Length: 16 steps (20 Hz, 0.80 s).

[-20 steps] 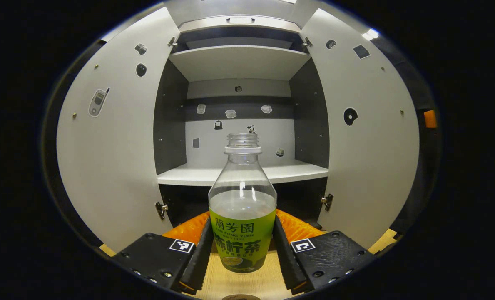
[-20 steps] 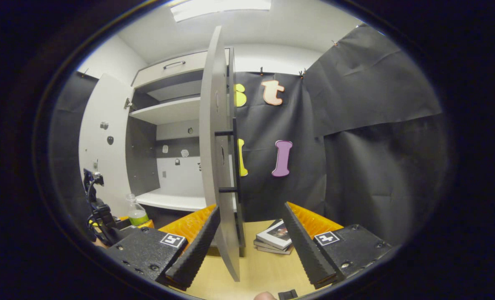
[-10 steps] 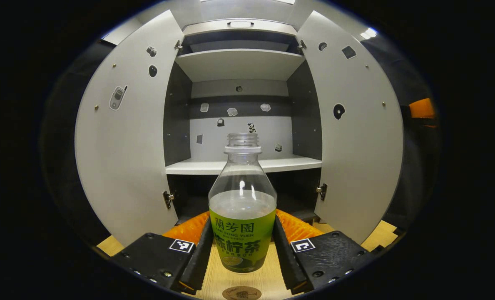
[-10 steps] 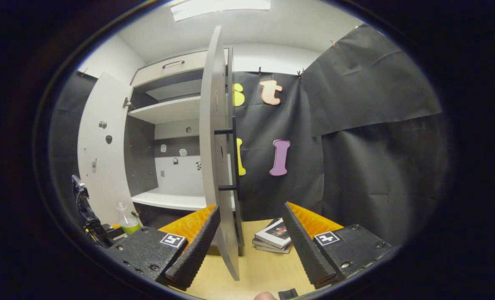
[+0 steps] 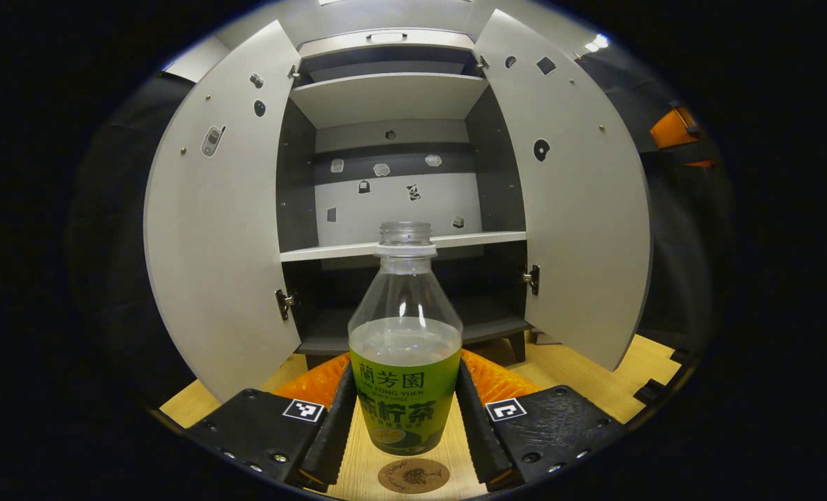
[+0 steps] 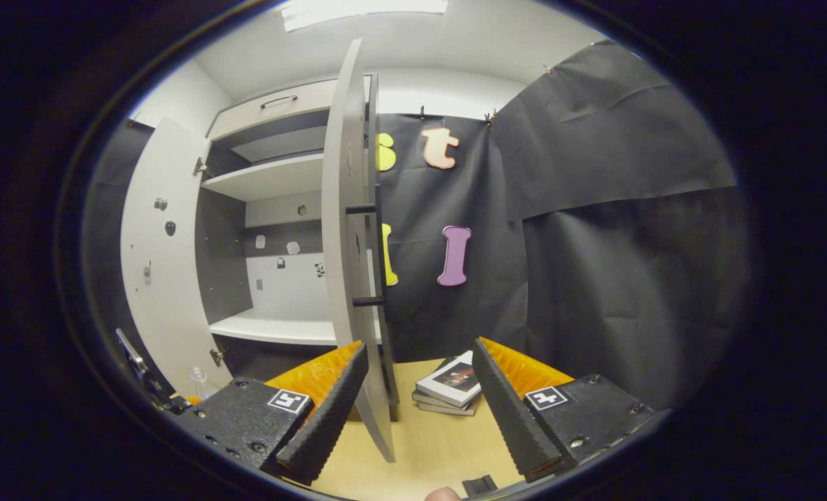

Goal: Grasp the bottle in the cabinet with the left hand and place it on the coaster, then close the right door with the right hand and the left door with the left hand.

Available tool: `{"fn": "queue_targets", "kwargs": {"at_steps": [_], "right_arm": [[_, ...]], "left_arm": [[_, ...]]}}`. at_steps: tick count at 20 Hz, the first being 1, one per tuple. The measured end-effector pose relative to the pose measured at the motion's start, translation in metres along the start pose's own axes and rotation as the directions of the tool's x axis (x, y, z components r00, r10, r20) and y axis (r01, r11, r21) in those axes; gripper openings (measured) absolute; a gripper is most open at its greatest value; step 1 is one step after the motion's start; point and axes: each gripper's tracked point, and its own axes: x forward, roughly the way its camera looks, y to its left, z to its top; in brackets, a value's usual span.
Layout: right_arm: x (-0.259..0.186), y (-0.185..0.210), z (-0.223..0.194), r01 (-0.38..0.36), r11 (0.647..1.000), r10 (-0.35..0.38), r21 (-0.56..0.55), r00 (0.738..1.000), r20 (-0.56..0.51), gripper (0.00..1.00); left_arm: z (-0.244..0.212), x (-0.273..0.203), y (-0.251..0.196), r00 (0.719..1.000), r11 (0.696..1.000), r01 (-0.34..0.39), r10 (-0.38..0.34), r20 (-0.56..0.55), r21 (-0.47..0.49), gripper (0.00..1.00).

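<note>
In the left gripper view my left gripper (image 5: 405,424) is shut on a clear bottle (image 5: 405,348) with a green label and no cap, held upright above the wooden table. A round brown coaster (image 5: 413,476) lies just below the bottle's base. Behind stands the grey cabinet (image 5: 392,97), its left door (image 5: 222,209) and right door (image 5: 573,202) both swung wide. In the right gripper view my right gripper (image 6: 416,407) is open, its fingers either side of the right door's (image 6: 347,243) near edge, without touching it. The bottle's neck (image 6: 198,376) peeks out low on the left.
A small stack of books (image 6: 448,386) lies on the wooden table (image 6: 427,438) right of the open door. The door carries a black bar handle (image 6: 375,254) on its outer face. Black cloth walls the booth to the right.
My left gripper has drawn back from the cabinet and sunk with the bottle; the coaster has come into view under it. The right gripper has drifted slightly, staying open.
</note>
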Motion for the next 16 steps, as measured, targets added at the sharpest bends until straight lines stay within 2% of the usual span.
{"fn": "queue_targets", "kwargs": {"at_steps": [2, 3, 4, 7, 8, 9, 16], "right_arm": [[-0.002, 0.001, -0.001, 0.012, 1.000, -0.012, 0.007, 1.000, -0.005, 0.98], [-0.002, 0.001, -0.002, 0.017, 1.000, -0.017, 0.010, 1.000, -0.009, 0.94], [-0.003, 0.002, -0.001, 0.023, 1.000, -0.023, 0.011, 1.000, -0.011, 0.98], [-0.003, 0.001, -0.006, 0.060, 0.998, -0.060, -0.007, 0.998, -0.036, 0.98], [-0.002, 0.003, -0.007, 0.064, 0.998, -0.064, -0.009, 0.997, -0.047, 0.94], [-0.002, 0.003, -0.009, 0.069, 0.998, -0.069, -0.012, 0.996, -0.057, 0.98], [-0.002, 0.009, -0.010, 0.093, 0.995, -0.094, -0.025, 0.993, -0.067, 0.98]], "left_arm": [[-0.014, -0.001, -0.002, 1.000, 1.000, 0.008, -0.008, -0.011, 0.006, 0.69], [-0.022, -0.001, -0.003, 1.000, 1.000, 0.014, -0.014, -0.022, 0.003, 0.69], [-0.030, -0.003, -0.004, 0.999, 1.000, 0.019, -0.019, -0.031, 0.003, 0.69], [-0.057, -0.004, -0.011, 0.997, 0.999, 0.052, -0.053, -0.050, -0.012, 0.69], [-0.067, -0.005, -0.014, 0.996, 0.998, 0.065, -0.066, -0.066, -0.017, 0.70], [-0.076, -0.005, -0.015, 0.995, 0.997, 0.070, -0.071, -0.076, -0.016, 0.70], [-0.116, -0.002, -0.009, 0.988, 0.994, 0.093, -0.100, -0.117, -0.063, 0.70]]}}
